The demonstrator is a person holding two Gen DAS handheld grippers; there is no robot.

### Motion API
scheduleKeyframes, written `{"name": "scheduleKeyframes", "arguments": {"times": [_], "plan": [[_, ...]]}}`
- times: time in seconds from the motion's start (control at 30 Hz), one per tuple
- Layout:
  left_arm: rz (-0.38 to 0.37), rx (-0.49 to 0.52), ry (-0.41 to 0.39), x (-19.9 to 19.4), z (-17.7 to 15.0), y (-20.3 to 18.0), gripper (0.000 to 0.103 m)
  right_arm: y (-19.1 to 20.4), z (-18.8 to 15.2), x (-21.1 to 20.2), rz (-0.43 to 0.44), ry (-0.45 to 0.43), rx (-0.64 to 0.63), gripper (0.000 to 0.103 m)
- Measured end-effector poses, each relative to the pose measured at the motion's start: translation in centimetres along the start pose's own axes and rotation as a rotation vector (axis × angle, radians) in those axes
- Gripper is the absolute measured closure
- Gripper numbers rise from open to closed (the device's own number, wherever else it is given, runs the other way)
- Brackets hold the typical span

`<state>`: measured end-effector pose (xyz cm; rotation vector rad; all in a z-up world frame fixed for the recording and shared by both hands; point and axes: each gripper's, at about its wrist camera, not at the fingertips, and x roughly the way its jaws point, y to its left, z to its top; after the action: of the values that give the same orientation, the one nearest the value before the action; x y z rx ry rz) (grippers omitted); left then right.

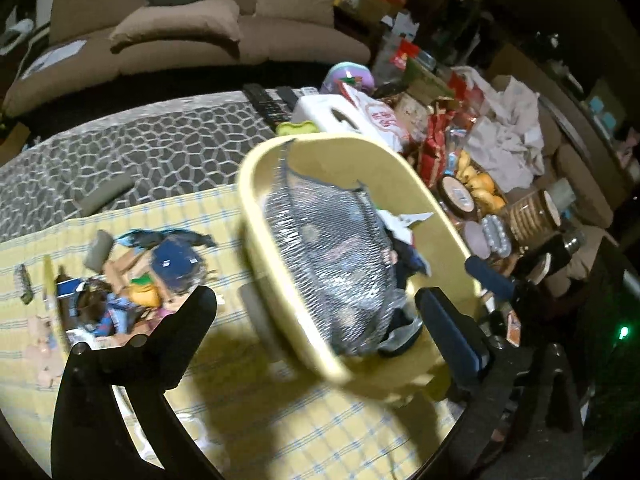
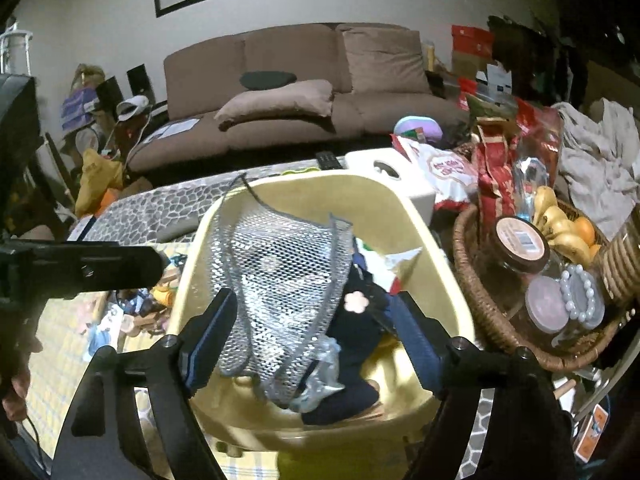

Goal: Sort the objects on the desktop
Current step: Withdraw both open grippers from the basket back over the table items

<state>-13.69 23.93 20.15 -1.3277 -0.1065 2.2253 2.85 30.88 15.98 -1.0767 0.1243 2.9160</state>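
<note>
- the yellow bin (image 2: 400, 192) sits on the checked yellow cloth (image 1: 248, 432) toward the table's right side, and it serves as the collecting spot: a silver mesh bag (image 2: 276, 280), dark cloth items (image 2: 360, 360) and a white scrap already lie inside.
- the right gripper (image 2: 316, 344) hangs right over the bin's near rim with its jaws wide; the mesh bag lies between them, touching or just beside the left pad. i judge it freshly dropped or about to be tucked down, though i cannot tell whether anything grips it.
- the left gripper (image 1: 316, 300) is at the bin's near-left side, jaws wide and holding nothing, likely free for the next pick.
- a pile of unsorted small objects (image 1: 132, 280) is heaped on the cloth toward the table's left edge, well apart from the bin, so the sorting looks partly done.
- a wicker basket (image 2: 468, 280) with fruit and jars stands just beside the bin on the right; it crowds that side, so approaches suit the near and left sides.
</note>
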Motion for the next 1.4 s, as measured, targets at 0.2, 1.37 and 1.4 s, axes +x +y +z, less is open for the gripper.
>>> {"name": "scheduleKeyframes", "arguments": {"times": [0.2,1.37,1.4], "plan": [[0.032,-0.031,-0.012,-1.9,-1.7,2.6,0.000,1.2,0.2,0.0,0.004,0.011,-0.009,0.019],[0.299,-0.167,-0.007,-8.7,-15.6,21.8,0.000,16.6,-1.5,2.2,0.187,0.108,-0.179,0.000],[0.307,-0.172,-0.003,-8.6,-16.0,22.5,0.000,17.0,-1.5,2.4,0.189,0.112,-0.187,0.000]]}}
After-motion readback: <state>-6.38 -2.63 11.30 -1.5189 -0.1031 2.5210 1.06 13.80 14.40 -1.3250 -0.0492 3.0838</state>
